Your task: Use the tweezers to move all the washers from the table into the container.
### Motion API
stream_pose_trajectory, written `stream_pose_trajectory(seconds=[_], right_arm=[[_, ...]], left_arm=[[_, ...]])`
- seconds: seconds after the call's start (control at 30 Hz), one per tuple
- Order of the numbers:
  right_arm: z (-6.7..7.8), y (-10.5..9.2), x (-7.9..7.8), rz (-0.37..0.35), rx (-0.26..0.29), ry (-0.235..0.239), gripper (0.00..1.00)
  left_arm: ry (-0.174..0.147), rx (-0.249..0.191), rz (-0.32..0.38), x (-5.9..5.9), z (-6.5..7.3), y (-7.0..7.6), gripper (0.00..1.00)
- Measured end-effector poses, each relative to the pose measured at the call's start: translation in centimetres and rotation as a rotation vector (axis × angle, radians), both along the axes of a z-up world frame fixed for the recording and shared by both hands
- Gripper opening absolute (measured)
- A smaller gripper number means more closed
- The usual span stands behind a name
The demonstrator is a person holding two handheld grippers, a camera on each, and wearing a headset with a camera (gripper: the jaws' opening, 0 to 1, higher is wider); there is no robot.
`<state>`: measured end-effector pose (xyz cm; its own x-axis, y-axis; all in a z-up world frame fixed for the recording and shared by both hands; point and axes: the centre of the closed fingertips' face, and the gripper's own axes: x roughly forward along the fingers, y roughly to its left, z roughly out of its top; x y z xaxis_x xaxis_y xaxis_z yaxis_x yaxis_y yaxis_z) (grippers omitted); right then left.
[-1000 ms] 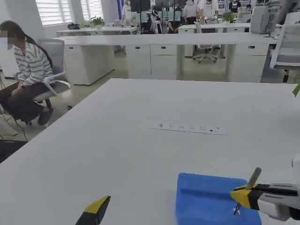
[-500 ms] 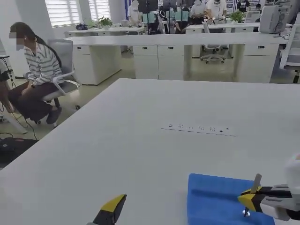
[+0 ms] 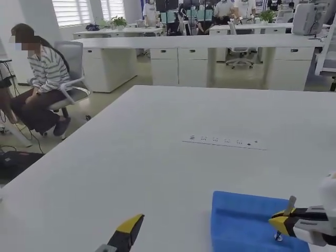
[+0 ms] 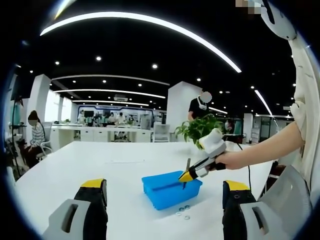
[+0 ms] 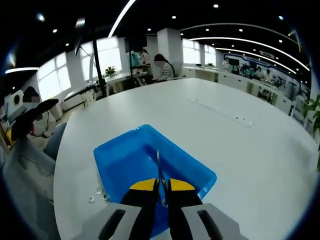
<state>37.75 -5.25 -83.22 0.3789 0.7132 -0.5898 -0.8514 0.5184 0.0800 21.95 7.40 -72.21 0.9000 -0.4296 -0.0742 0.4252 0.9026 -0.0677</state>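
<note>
A blue container (image 3: 241, 218) sits on the white table (image 3: 157, 157) at the near right. My right gripper (image 3: 278, 221) hangs over it, shut on thin metal tweezers (image 3: 289, 206) whose tip points down into the container (image 5: 130, 160). Whether the tip holds a washer is too small to tell. In the right gripper view the jaws (image 5: 161, 186) press together on the tweezers (image 5: 159, 167). A few washers (image 5: 100, 195) lie on the table beside the container's near corner, and the washers (image 4: 182, 214) lie just in front of the container (image 4: 165, 192). My left gripper (image 4: 164, 184) is open and holds nothing; its yellow fingertip (image 3: 130, 227) is left of the container.
A flush strip of sockets (image 3: 224, 142) is set in the table beyond the container. A person sits in a chair (image 3: 37, 79) off the table's far left corner. A potted plant (image 4: 200, 127) stands behind the right hand. White desks fill the background.
The head camera has drifted, so the whole picture has shifted. The right gripper stays over the container with the tweezers. The left gripper's tip shows a little higher in the picture.
</note>
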Motion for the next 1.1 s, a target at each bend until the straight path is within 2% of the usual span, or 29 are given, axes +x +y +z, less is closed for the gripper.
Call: stream_pose_trajectory(seconds=[0.27, 0.33, 0.37, 0.4, 0.43, 0.47, 0.5, 0.63, 0.8, 0.9, 1.0, 1.1], right_arm=[[1.9, 0.4, -0.1, -0.001, 0.057, -0.020, 0.03], [2.7, 0.7, -0.5, 0.019, 0.085, -0.016, 0.00], [3.2, 1.0, -1.1, 0.010, 0.115, 0.013, 0.00], [3.2, 0.8, -1.3, 0.036, 0.093, -0.004, 0.00], [2.7, 0.5, -1.2, 0.075, 0.047, -0.034, 0.00], [2.3, 0.1, -1.0, 0.080, 0.004, -0.054, 0.00], [1.7, 0.0, -1.1, 0.078, -0.015, -0.050, 0.00], [2.2, -0.3, -1.5, 0.033, 0.050, -0.035, 0.00], [2.5, -1.4, -1.7, 0.012, 0.061, -0.043, 0.00], [2.1, -1.6, -1.7, 0.025, 0.054, -0.034, 0.00], [1.6, -0.9, -2.5, 0.097, 0.047, 0.011, 0.00], [1.1, 0.0, -2.7, 0.150, 0.017, 0.029, 0.00]], left_arm=[[0.006, 0.004, -0.003, 0.0, -0.1, 0.0, 0.97], [0.014, 0.006, -0.003, 0.0, -0.3, 0.0, 0.97], [0.016, 0.007, -0.005, 0.0, -0.3, 0.0, 0.97], [0.018, 0.009, -0.005, 0.0, -0.4, -0.1, 0.96], [0.017, 0.013, -0.006, 0.0, -0.4, -0.1, 0.96], [0.018, 0.015, -0.006, 0.0, -0.4, -0.1, 0.96], [0.021, 0.014, -0.008, 0.0, -0.5, -0.1, 0.96], [0.028, 0.020, -0.007, 0.0, -0.7, -0.1, 0.96], [0.050, 0.039, -0.016, -0.1, -1.2, -0.3, 0.94], [0.049, 0.040, -0.018, -0.2, -1.1, -0.3, 0.94], [0.051, 0.038, -0.017, -0.2, -1.2, -0.3, 0.94], [0.055, 0.045, -0.017, -0.2, -1.3, -0.3, 0.93]])
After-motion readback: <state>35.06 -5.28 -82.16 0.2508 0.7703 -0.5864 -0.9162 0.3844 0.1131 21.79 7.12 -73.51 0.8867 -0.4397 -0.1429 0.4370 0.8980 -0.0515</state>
